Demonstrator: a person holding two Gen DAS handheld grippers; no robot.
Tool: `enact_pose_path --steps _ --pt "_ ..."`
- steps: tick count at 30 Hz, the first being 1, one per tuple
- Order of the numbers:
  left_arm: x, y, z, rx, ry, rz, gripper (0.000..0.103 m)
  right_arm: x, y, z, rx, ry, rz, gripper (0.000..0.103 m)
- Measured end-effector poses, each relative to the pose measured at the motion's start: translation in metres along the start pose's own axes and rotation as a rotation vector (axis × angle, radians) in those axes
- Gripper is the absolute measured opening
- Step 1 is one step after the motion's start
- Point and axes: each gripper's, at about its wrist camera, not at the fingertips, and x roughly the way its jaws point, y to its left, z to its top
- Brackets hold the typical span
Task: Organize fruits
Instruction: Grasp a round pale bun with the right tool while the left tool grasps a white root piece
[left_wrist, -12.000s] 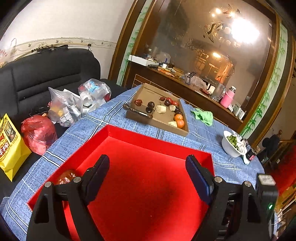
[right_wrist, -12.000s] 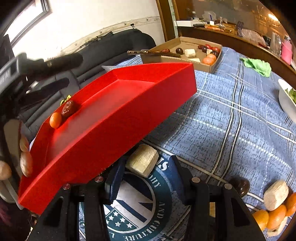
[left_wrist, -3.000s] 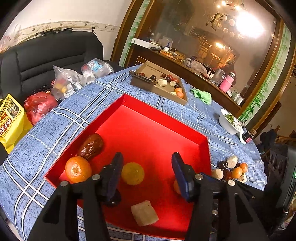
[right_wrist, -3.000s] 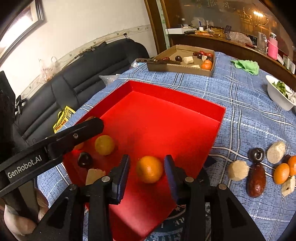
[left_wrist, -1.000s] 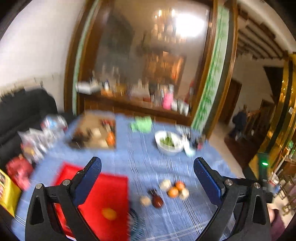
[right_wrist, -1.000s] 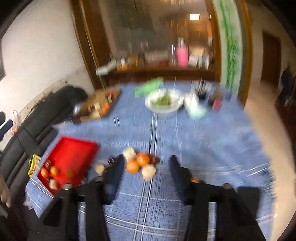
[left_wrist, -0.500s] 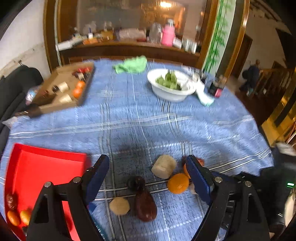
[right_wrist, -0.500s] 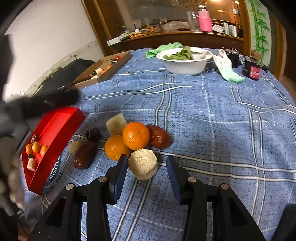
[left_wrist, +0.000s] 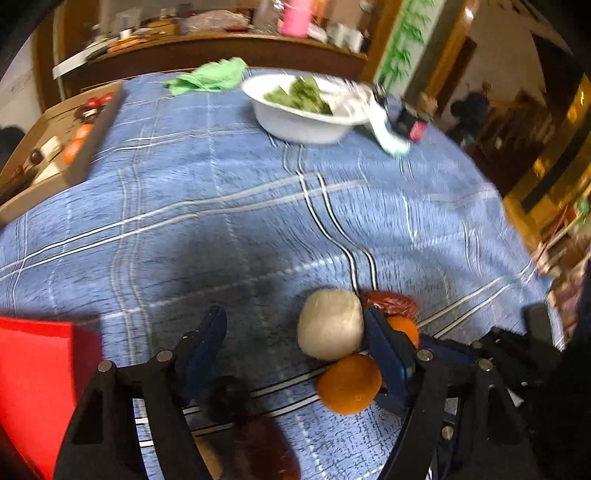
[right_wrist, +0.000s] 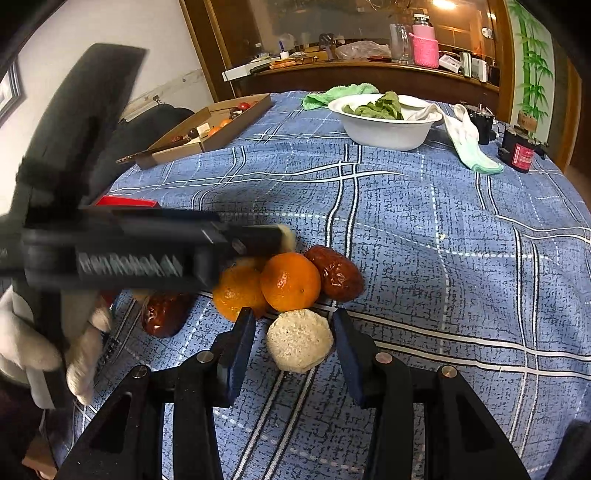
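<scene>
Two hand-held grippers over the fruit cluster on the counter (right_wrist: 480, 229).
Right hand-held gripper (right_wrist: 293, 341) stands narrow, pads astride the pale round piece (right_wrist: 299, 345), nearest; left hand-held gripper (left_wrist: 295, 343) is closing, cream piece (left_wrist: 330, 324) inside its right pad, untouched.

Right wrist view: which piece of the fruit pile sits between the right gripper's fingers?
The pale rough round piece, nearest the camera, lies between the right gripper fingers; both oranges sit behind it.

White bowl (right_wrist: 388, 134), green cloth (right_wrist: 338, 93), pink bottle (right_wrist: 424, 46).
</scene>
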Motion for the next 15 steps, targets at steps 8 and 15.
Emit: enact_pose_path --steps 8,15 --pt "0.003 -0.022 0.002 0.015 -0.007 0.02 0.037 -0.001 0.001 -0.003 0.016 0.013 -0.001 0.035" --pt "-0.048 -0.017 -0.019 -0.064 -0.132 -0.005 0.038 -0.006 0.006 -0.007 -0.003 -0.027 -0.015 0.035"
